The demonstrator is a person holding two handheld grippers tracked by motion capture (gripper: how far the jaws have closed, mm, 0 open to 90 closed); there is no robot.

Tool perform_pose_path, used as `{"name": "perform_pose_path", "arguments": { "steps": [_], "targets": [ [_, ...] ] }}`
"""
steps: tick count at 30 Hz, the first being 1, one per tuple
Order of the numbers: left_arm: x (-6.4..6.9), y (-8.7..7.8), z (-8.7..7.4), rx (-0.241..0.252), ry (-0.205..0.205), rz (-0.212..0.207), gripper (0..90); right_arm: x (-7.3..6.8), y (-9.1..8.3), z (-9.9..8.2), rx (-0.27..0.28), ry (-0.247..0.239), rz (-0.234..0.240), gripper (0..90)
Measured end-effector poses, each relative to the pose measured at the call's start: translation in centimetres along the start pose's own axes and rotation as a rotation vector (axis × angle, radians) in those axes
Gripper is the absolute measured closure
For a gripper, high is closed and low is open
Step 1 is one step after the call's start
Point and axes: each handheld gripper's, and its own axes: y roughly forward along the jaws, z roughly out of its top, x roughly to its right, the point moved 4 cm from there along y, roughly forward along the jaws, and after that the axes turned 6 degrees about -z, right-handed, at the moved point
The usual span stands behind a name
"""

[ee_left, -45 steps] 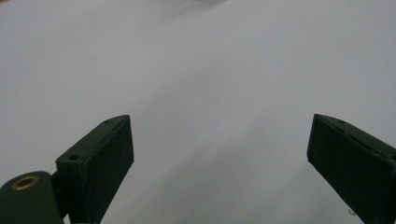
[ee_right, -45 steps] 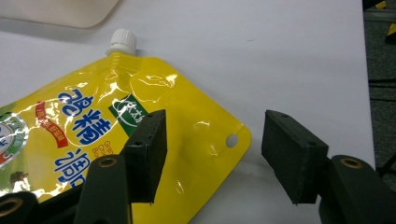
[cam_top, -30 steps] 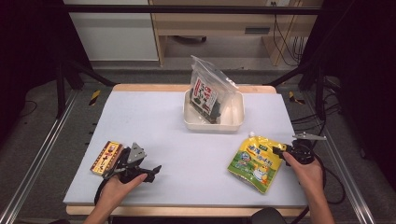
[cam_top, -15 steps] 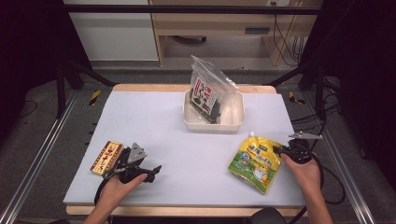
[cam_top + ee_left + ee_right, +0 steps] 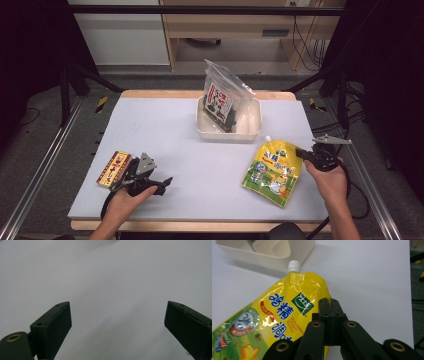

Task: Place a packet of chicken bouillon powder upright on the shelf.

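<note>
Claws first: my right claw point(image 5: 329, 305) has just been closing and now pinches the edge of the yellow pouch point(image 5: 274, 320). My left claw point(image 5: 117, 327) is wide open, holding nothing, over the table point(image 5: 112, 277).

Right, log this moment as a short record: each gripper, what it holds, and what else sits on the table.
right gripper: jaws have just been closing, now shut on the edge of the yellow pouch
yellow pouch: white screw cap points toward the white bin
left gripper: open, nothing between the jaws, over bare table
white bin: holds a clear snack bag that stands above its rim
small flat packet: lies on the table beside the left gripper
</note>
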Motion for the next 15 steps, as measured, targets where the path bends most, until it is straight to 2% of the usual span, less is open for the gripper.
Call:
{"name": "perform_pose_path", "arguments": {
  "steps": [1, 4, 7, 8, 9, 10, 12, 13, 15],
  "targets": [
    [0.0, 0.0, 0.0, 0.0, 0.0, 0.0, 7.3, 0.0, 0.0, 0.0, 0.0, 0.0, 0.0, 90.0],
    [0.0, 0.0, 0.0, 0.001, 0.002, 0.002, 7.3, -1.3, -1.6, 2.0, 0.042, -0.043, 0.02, 90.0],
    [0.0, -0.1, 0.0, 0.001, 0.001, 0.002, 7.3, -2.1, -2.3, 3.0, 0.063, -0.068, 0.032, 90.0],
    [0.0, -0.1, 0.0, 0.001, 0.0, 0.0, 7.4, -3.0, -2.9, 3.8, 0.078, -0.094, 0.048, 90.0],
    [0.0, -0.1, 0.0, 0.004, -0.002, 0.0, 7.4, -3.0, -2.9, 3.8, 0.078, -0.094, 0.048, 90.0],
    [-0.1, -0.1, 0.0, 0.002, 0.0, 0.0, 7.5, -4.0, -3.3, 4.6, 0.09, -0.12, 0.063, 90.0],
    [-0.1, -0.1, 0.0, 0.001, -0.001, -0.002, 7.5, -4.5, -3.5, 5.0, 0.095, -0.134, 0.069, 90.0],
    [-0.1, -0.2, 0.1, 0.002, -0.001, -0.003, 7.6, -5.4, -3.8, 5.7, 0.107, -0.156, 0.086, 90.0],
    [-0.1, -0.2, 0.1, 0.001, 0.0, -0.004, 7.6, -6.4, -4.0, 6.4, 0.115, -0.18, 0.101, 90.0]
  ]
}}
